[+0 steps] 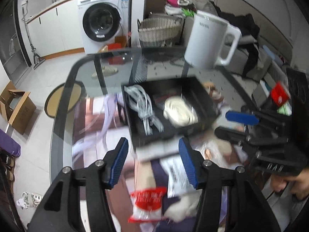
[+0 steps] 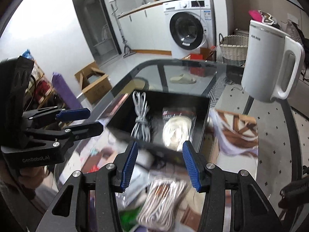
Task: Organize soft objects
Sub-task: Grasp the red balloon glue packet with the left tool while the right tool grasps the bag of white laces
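A black open box [image 1: 154, 137] [image 2: 173, 93] sits on the glass table [image 1: 87, 73]. It holds a grey-white cable bundle [image 1: 144, 108] [image 2: 141, 119] on its left and a cream rope coil in clear wrap [image 1: 179, 112] [image 2: 177, 131] on its right. My left gripper [image 1: 153, 145] [image 2: 95, 119] hovers open near the box's front left, nothing between its fingers. My right gripper [image 2: 160, 147] [image 1: 222, 122] is open over the box's near edge, also empty. Below them lie a red-and-white packet [image 1: 147, 203] and a bagged beige rope [image 2: 164, 203].
A white kettle [image 1: 208, 40] [image 2: 270, 61] stands behind the box to the right. A brown-and-white patterned cloth [image 2: 237, 131] lies right of the box, pale lilac fabric [image 1: 108, 116] to its left. Beyond the table edge are a washing machine [image 2: 187, 31] and a wicker basket [image 1: 158, 31].
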`<state>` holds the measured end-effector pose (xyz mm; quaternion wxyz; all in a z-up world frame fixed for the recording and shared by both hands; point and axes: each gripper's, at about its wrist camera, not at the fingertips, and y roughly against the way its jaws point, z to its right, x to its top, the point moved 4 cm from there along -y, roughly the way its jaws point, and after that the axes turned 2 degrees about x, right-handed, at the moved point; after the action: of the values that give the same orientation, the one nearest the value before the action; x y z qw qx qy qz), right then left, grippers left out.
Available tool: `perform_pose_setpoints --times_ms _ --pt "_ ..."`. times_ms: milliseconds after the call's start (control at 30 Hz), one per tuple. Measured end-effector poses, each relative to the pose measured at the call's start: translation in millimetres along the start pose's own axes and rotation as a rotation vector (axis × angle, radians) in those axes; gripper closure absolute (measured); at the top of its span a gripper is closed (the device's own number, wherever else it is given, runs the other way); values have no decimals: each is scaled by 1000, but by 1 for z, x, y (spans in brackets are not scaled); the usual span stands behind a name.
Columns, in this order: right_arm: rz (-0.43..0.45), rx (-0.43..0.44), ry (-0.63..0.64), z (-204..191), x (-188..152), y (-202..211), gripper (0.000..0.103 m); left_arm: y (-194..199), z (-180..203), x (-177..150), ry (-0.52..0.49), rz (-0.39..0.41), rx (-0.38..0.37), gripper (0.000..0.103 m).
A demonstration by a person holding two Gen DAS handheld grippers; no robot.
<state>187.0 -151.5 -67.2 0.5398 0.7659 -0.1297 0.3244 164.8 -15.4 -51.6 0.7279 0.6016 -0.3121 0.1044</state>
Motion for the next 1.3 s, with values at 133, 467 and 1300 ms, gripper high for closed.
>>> perform_pose_setpoints --times_ms 133,467,1300 --pt "-62 22 -4 -2 -27 -6 53 -8 -7 -28 -51 -56 41 49" --pt "-197 17 -19 5 -75 -35 53 -21 -10 -77 -89 -185 -25 49" --pt "-230 -18 81 -6 -96 -53 51 -52 -1 -88 -121 -246 47 62"
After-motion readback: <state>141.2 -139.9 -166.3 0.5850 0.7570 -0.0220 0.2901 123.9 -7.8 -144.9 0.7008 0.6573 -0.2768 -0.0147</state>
